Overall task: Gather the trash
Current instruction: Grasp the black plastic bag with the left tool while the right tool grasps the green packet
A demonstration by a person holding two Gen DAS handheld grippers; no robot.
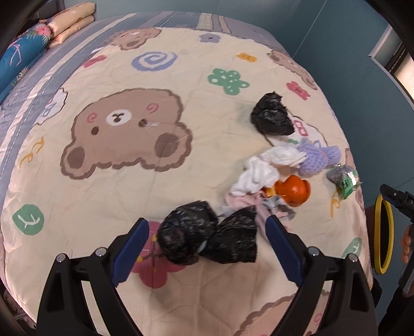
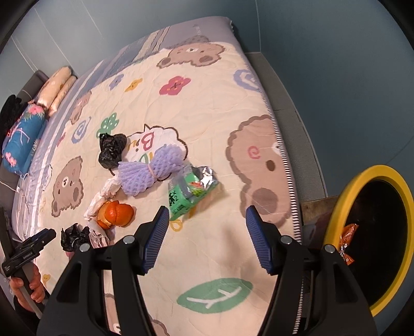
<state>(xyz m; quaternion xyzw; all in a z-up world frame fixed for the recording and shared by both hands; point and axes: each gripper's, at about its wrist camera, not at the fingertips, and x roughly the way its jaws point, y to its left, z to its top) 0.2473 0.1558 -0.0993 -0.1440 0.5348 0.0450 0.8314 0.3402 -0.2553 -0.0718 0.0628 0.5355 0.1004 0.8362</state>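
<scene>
Trash lies on a bear-print quilt. My left gripper is open, its blue pads either side of a crumpled black plastic bag that lies on the quilt. Behind it lie white tissue, orange peel, purple foam netting, a green wrapper and another black bag. My right gripper is open and empty above the quilt, just short of the green wrapper. The yellow-rimmed bin stands beside the bed at right, with an orange wrapper inside.
Folded bedding and a blue floral pillow lie at the bed's far end. The bed edge runs along a grey frame and blue wall. The other black bag, netting and peel show in the right wrist view.
</scene>
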